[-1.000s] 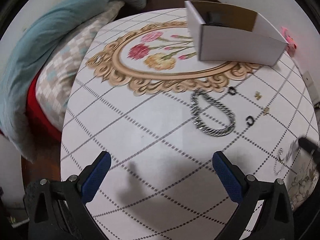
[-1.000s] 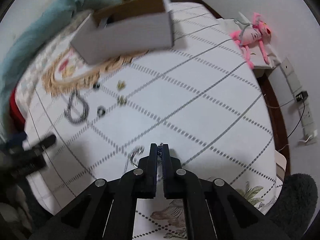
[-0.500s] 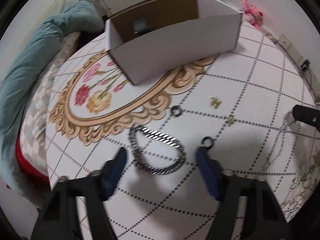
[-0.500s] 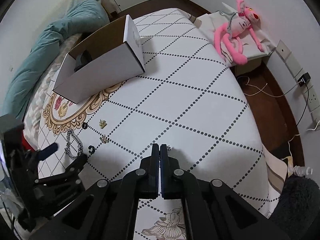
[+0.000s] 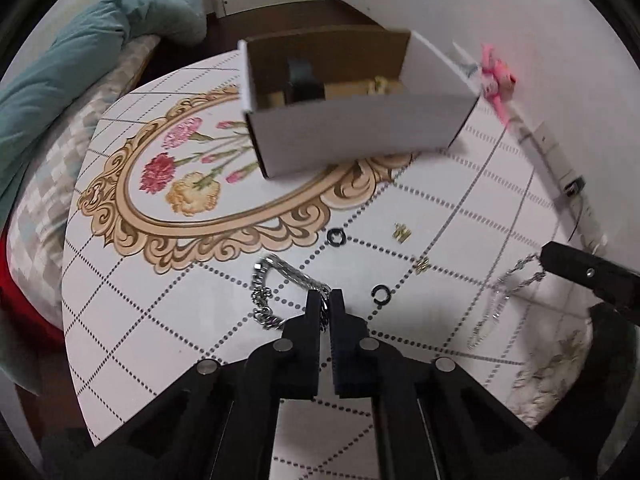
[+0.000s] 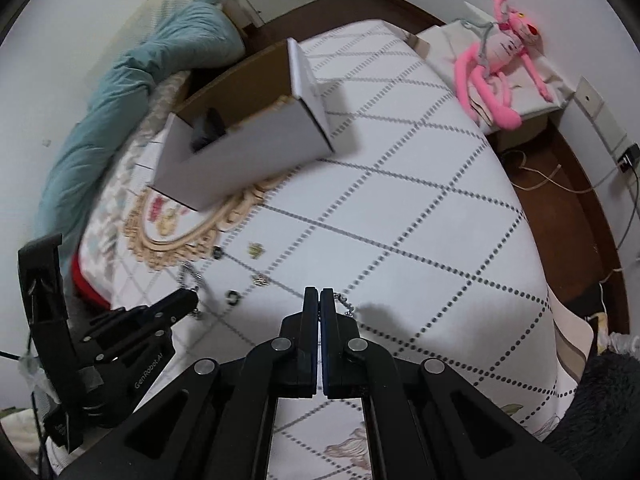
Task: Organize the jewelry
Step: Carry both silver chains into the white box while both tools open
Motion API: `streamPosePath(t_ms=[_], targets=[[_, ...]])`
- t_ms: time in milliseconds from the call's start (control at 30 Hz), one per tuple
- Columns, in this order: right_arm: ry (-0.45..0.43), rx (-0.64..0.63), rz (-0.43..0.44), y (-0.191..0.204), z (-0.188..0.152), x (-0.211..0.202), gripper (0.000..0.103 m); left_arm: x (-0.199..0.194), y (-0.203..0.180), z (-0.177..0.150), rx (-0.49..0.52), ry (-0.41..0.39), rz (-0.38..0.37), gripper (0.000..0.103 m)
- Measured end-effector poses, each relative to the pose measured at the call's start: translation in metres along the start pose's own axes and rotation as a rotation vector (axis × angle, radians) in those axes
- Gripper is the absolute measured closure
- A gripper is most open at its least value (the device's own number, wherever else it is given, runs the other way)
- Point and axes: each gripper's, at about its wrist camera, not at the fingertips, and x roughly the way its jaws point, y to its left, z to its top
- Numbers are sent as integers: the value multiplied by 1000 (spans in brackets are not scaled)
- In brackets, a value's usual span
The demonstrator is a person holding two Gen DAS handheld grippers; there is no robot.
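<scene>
My left gripper [image 5: 325, 293] is shut on the thick silver chain bracelet [image 5: 264, 292], which lies on the table at its tip. My right gripper [image 6: 321, 291] is shut on a thin silver necklace [image 6: 345, 303]; in the left wrist view the necklace [image 5: 504, 296] hangs from its tip [image 5: 545, 257] down to the table. Two black rings [image 5: 336, 237] [image 5: 381, 293] and two small gold earrings [image 5: 402, 232] [image 5: 422, 265] lie loose on the tablecloth. An open white cardboard box [image 5: 360, 136] stands at the far side, with a dark item inside.
The round table [image 5: 160, 320] has a dotted-diamond cloth with a floral oval print [image 5: 188, 184]. A teal duvet [image 5: 80, 60] and bed lie left. A pink plush toy [image 6: 500, 60] sits on a stand beyond the table, near wall sockets and cables.
My left gripper has dropped towards the thick chain and closed on it. My right gripper has stayed shut on the thin necklace and lifted it a little.
</scene>
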Motion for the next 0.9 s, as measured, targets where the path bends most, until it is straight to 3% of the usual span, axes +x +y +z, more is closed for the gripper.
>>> streamPosePath(t_ms=[267, 567, 733, 900], targets=[[-48, -61, 76, 30, 24, -33, 102, -53, 14, 22, -92, -76, -115, 101], [-140, -135, 118, 61, 85, -69, 102, -101, 15, 92, -97, -180, -200, 101], [-172, -174, 116, 80, 124, -75, 102, -107, 19, 133, -97, -214, -201, 101], [-160, -198, 89, 91, 157, -59, 102, -85, 27, 169, -123, -178, -221, 101]])
